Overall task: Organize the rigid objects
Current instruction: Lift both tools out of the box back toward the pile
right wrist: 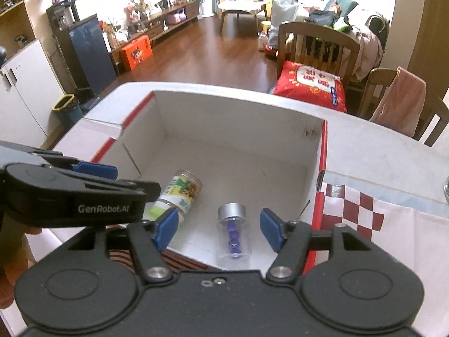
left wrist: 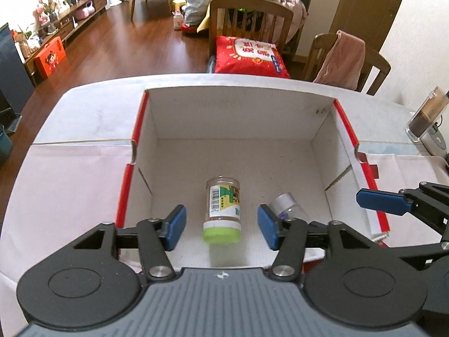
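Observation:
A white cardboard box (left wrist: 238, 112) with red edges stands open on the table. On its floor lies a clear jar with a green lid and printed label (left wrist: 223, 213), also seen in the right wrist view as the green-lidded jar (right wrist: 182, 193). Beside it lies a small clear bottle with a silver cap and purple pieces (right wrist: 233, 231), partly hidden in the left wrist view as the silver-capped bottle (left wrist: 283, 203). My left gripper (left wrist: 221, 227) hovers open above the jar, its pads clear of it. My right gripper (right wrist: 219, 229) hovers open above the bottle, not touching it.
Two wooden chairs stand beyond the table, one with a red cushion (left wrist: 248, 54), one with a pink cloth (left wrist: 343, 59). A clear container (left wrist: 428, 115) stands at the table's right. A red-checked cloth (right wrist: 356, 213) lies right of the box. A dark bin (right wrist: 67, 111) sits on the floor.

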Tool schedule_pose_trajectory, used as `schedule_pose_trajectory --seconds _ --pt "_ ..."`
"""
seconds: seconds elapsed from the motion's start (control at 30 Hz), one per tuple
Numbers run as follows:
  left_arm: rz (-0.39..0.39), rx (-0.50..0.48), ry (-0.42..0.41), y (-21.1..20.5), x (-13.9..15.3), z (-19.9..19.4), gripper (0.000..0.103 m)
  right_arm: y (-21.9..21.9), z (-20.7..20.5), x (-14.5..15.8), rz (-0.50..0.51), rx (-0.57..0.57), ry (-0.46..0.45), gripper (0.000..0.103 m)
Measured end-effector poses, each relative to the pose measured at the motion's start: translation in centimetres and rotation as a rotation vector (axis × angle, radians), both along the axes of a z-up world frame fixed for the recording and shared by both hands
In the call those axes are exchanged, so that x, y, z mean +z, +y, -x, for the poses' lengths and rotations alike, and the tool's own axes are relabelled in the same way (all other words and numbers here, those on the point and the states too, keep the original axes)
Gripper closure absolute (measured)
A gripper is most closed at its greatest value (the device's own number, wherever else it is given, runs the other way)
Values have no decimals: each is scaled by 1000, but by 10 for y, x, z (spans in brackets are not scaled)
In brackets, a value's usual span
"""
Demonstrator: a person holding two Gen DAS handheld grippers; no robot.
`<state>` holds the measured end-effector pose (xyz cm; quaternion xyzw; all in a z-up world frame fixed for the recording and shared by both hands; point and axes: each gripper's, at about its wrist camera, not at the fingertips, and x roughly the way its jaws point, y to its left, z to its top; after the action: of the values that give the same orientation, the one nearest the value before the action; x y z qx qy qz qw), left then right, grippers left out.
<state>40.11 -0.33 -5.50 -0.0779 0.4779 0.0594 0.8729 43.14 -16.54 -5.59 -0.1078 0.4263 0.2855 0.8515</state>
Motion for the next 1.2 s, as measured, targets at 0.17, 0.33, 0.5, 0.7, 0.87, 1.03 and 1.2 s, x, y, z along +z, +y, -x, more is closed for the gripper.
schedule_pose_trajectory --seconds 0.17,0.33,0.5,0.7,0.87,1.03,1.2 --pt "7 -4 -42 2 17 27 43 -5 22 13 -23 5 -28 35" --pt "16 -18 -78 4 31 55 39 -9 48 26 -55 -2 -49 28" --pt "12 -34 -114 8 43 84 39 -12 75 36 -80 -7 -81 23" --pt "18 -51 -155 13 54 117 39 -17 109 46 -107 -27 -116 18" --pt "16 -73 -192 18 62 140 39 -21 131 51 -128 -39 -144 13" --pt "13 -87 -249 21 68 163 24 -26 150 54 -154 -52 -165 6" --pt "3 -123 -293 22 70 187 23 -34 171 50 -188 -63 -180 1"
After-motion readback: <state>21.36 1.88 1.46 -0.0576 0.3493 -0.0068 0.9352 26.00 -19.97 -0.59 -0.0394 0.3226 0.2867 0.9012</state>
